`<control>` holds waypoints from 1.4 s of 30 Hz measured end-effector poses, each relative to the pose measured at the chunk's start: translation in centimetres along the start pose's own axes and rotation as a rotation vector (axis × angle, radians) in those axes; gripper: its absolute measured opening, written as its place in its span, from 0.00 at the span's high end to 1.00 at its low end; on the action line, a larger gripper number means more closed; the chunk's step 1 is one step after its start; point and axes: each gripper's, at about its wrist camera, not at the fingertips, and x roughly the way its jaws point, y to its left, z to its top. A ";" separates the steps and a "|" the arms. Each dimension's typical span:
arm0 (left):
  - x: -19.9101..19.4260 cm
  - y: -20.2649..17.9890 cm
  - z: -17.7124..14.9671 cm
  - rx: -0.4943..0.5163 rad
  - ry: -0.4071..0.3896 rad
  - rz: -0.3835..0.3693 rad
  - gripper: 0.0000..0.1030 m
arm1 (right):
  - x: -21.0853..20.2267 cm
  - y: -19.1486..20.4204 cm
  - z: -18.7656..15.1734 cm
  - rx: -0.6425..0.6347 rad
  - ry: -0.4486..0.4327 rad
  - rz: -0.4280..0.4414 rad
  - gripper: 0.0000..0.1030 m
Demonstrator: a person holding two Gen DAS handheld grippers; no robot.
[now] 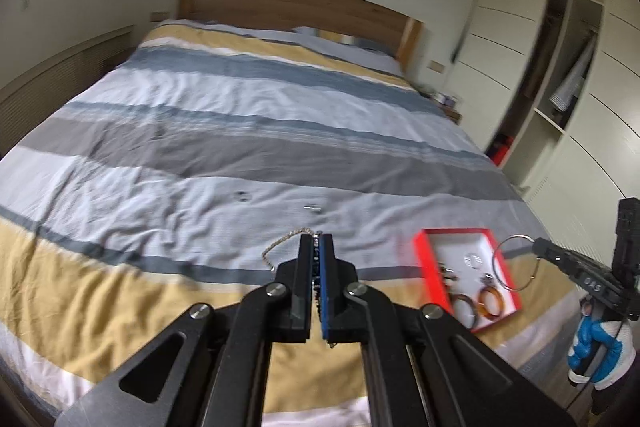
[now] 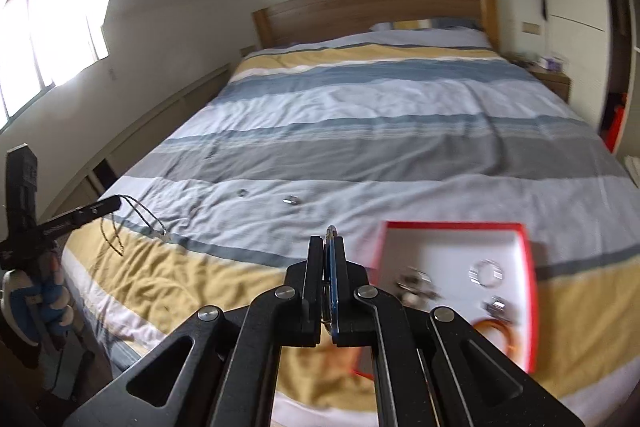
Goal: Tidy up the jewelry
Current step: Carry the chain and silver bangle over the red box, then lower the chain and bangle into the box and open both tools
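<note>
My left gripper [image 1: 317,239] is shut on a thin chain necklace [image 1: 280,242] that loops out to the left above the bed; it also shows in the right wrist view [image 2: 138,217]. My right gripper [image 2: 329,241] is shut on a large silver hoop [image 1: 516,263], held above the red-rimmed white tray [image 1: 424,259]. The tray [image 2: 440,239] lies on the striped duvet and holds amber bangles [image 1: 490,301] and several small silver pieces. Two small silver pieces [image 1: 312,207] [image 1: 241,195] lie loose on the duvet beyond my grippers.
The bed [image 1: 240,131] fills the view, with a wooden headboard [image 1: 296,1] at the far end. A wardrobe with an open section [image 1: 560,67] stands to the right. A window [image 2: 44,39] is on the left wall. A nightstand [image 2: 554,75] sits beside the headboard.
</note>
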 end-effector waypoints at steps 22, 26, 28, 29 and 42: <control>15.3 -22.7 -6.7 0.223 0.251 -0.240 0.98 | 1.3 -14.9 -6.0 0.108 0.103 -0.205 0.97; 16.8 -22.4 -8.3 0.218 0.291 -0.229 0.98 | 2.4 -15.1 -6.9 0.111 0.123 -0.195 0.97; 17.1 -22.2 -8.7 0.215 0.304 -0.223 0.98 | 3.0 -15.0 -7.3 0.109 0.133 -0.182 0.97; 17.4 -22.1 -9.0 0.213 0.312 -0.221 0.98 | 3.3 -14.9 -7.4 0.108 0.136 -0.176 0.97; 19.8 -22.3 -12.3 0.220 0.389 -0.200 0.98 | 5.6 -12.2 -8.9 0.069 0.183 -0.098 0.96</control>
